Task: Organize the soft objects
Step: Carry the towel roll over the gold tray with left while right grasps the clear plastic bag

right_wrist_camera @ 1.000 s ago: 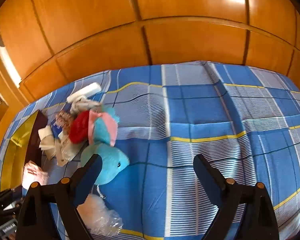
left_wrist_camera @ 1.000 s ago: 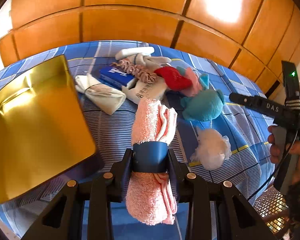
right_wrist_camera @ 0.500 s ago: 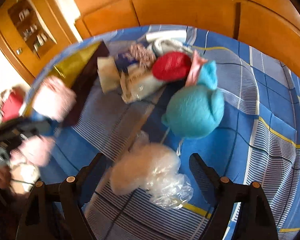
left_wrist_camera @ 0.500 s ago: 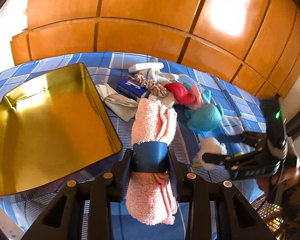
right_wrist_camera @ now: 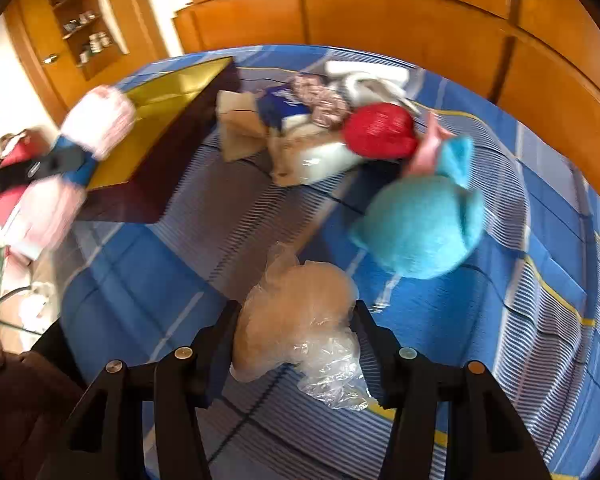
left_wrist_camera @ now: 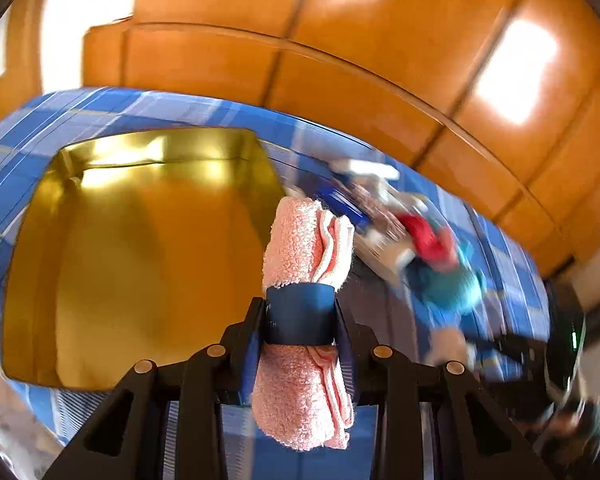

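My left gripper (left_wrist_camera: 300, 316) is shut on a rolled pink towel (left_wrist_camera: 300, 240) with a dark blue band, and holds it in the air just right of the gold tray (left_wrist_camera: 140, 248). The right wrist view shows that gripper (right_wrist_camera: 76, 156) and towel (right_wrist_camera: 100, 124) blurred beside the tray (right_wrist_camera: 168, 92). My right gripper (right_wrist_camera: 296, 320) is closing on a beige fluffy ball in a clear plastic bag (right_wrist_camera: 296, 312) lying on the blue checked bedspread (right_wrist_camera: 500, 340). Its pads touch both sides of the bag.
A teal plush toy (right_wrist_camera: 420, 224) lies just right of the bag. Behind it is a heap: a red knitted item (right_wrist_camera: 380, 130), a cream pouch (right_wrist_camera: 240, 132), a blue pack (right_wrist_camera: 278, 108) and white pieces. Wooden wardrobe panels (right_wrist_camera: 380, 8) stand behind the bed.
My right gripper swung left over the heap, came down on the bagged ball and narrowed its jaws around it. My left gripper carried the towel left, towards the gold tray.
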Action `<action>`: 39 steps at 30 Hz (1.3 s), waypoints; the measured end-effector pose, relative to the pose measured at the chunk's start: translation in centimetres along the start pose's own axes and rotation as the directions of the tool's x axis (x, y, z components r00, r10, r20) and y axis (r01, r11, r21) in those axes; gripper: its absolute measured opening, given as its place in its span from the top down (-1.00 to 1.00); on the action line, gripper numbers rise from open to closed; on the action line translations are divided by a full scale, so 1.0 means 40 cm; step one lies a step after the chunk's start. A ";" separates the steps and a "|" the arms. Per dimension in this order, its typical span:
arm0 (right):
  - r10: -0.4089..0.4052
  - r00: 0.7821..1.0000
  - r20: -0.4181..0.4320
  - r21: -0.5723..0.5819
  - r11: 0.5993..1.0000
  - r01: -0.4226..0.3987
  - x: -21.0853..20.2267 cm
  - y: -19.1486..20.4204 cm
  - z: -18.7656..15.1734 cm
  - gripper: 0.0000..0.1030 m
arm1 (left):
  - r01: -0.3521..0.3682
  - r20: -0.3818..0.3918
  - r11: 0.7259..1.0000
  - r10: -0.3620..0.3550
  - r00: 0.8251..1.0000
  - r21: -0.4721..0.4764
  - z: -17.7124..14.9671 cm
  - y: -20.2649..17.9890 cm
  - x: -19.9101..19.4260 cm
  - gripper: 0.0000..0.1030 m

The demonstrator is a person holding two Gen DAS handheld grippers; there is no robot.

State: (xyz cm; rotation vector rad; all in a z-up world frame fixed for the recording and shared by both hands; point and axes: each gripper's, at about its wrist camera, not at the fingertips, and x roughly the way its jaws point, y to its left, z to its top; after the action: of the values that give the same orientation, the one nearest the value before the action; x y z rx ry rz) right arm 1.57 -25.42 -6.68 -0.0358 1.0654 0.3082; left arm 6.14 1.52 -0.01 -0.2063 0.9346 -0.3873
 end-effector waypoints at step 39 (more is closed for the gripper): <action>-0.057 0.998 -0.023 -0.110 0.992 0.054 0.015 0.031 -0.005 -0.08 | -0.392 0.255 0.920 0.380 0.889 -0.004 0.200 0.016 0.050 -0.13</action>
State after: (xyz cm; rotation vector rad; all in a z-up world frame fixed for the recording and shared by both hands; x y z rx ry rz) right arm 1.35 -24.12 -7.14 -0.1679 1.0709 0.3168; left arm 13.87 1.35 2.93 -0.0196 0.6927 -0.0106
